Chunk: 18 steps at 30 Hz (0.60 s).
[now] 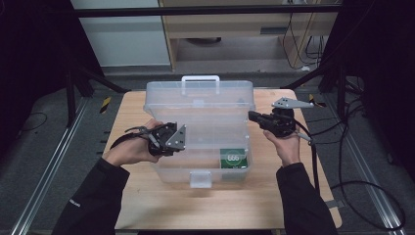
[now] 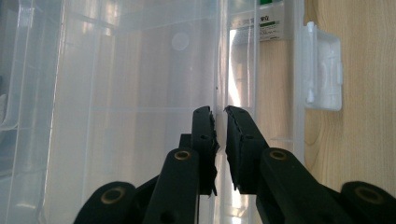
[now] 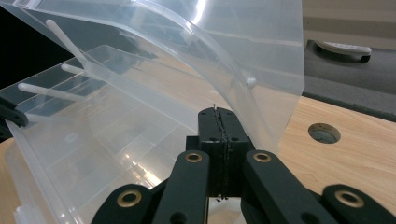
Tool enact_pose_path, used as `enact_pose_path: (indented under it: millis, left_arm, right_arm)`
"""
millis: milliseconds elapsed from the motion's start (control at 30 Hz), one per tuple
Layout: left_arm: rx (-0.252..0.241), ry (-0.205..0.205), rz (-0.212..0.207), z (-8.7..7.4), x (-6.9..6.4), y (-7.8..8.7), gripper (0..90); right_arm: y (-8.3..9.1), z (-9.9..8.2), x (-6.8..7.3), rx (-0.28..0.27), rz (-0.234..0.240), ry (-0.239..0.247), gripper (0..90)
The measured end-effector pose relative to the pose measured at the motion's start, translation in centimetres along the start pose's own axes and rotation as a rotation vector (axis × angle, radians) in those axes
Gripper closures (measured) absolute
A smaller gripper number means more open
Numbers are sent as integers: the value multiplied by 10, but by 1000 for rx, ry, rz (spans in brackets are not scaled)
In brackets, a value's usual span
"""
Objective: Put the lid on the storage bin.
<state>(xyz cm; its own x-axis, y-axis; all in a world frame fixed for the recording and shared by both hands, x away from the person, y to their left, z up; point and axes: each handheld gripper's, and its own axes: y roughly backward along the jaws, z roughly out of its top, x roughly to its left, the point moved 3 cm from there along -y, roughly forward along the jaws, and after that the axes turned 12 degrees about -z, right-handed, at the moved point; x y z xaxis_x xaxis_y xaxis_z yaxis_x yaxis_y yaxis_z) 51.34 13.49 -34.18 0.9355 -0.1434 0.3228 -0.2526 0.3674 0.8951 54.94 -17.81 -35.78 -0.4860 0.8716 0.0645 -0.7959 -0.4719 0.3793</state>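
Clear plastic box (image 1: 200, 147) at frame centre on wooden table (image 1: 274, 196), lid (image 1: 200, 95) tipped up and back toward upper centre, white front latch (image 1: 201, 179) hanging loose at the near wall, green packet (image 1: 233, 159) inside at lower right. Left gripper (image 1: 180, 138) at left rim of box, jaws a sliver apart astride the thin side wall (image 2: 221, 93) with pads seemingly just off it, likely placed to steady the box. Right gripper (image 1: 254, 116) at right edge near the lid corner, jaws pressed fully together and empty, probably parked clear of the lid.
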Motion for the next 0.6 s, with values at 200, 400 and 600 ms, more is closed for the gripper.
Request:
enact_pose_path:
  millis: [200, 400, 600]
  left_arm:
    - [-78, 2, 29, 0, 3, -5, 657]
    - [-166, 27, 40, 0, 3, -5, 576]
    - [-291, 66, 21, -5, 4, -6, 554]
  right_arm:
    - [2, -3, 1, 3, 10, 2, 899]
    - [4, -6, 3, 9, 20, 9, 898]
    - [5, -8, 6, 11, 29, 22, 899]
